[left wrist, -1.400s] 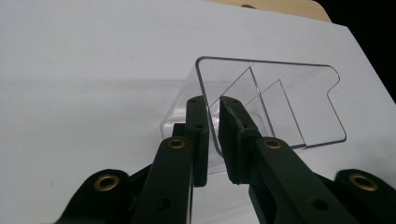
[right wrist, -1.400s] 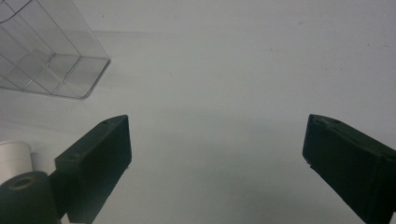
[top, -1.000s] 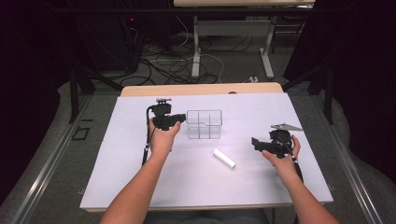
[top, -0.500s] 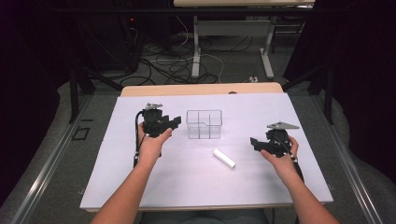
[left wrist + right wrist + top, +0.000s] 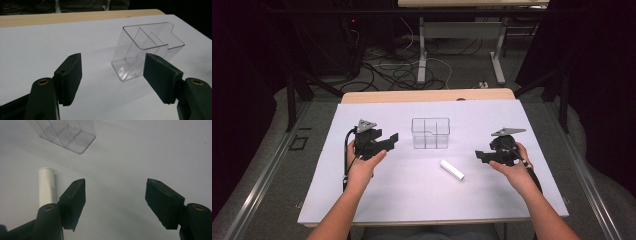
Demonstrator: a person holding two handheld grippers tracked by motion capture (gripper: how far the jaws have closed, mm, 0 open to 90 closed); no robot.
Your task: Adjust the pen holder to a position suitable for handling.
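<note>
We see the left hand-held gripper (image 5: pixel 389 140) left of centre in the high view, held above the white worktop (image 5: pixel 402 185) with its jaws pointing toward the middle of the frame; in the left gripper view its jaws stand wide apart with nothing between them. Just beyond them in that view, right of centre, stands the clear plastic organiser (image 5: pixel 145 50), upright on the worktop, with thin inner walls dividing it into compartments. In the high view the organiser (image 5: pixel 430 133) sits at the centre of the frame, near the left hand-held gripper but apart from it. The right hand-held gripper (image 5: pixel 480 154) is right of centre in the high view, held in the person's right hand (image 5: pixel 512 165), its jaws pointing toward the middle. In the right gripper view we find its jaws spread wide as well, gripping nothing. The white tube (image 5: pixel 452 170) lies flat on the worktop just below centre in the high view, between the two hand-held grippers and nearer the right one. In the right gripper view the tube (image 5: pixel 47 186) lies at the left of the frame, partly behind the left-hand jaw, with a corner of the organiser (image 5: pixel 67 137) at the upper left.
</note>
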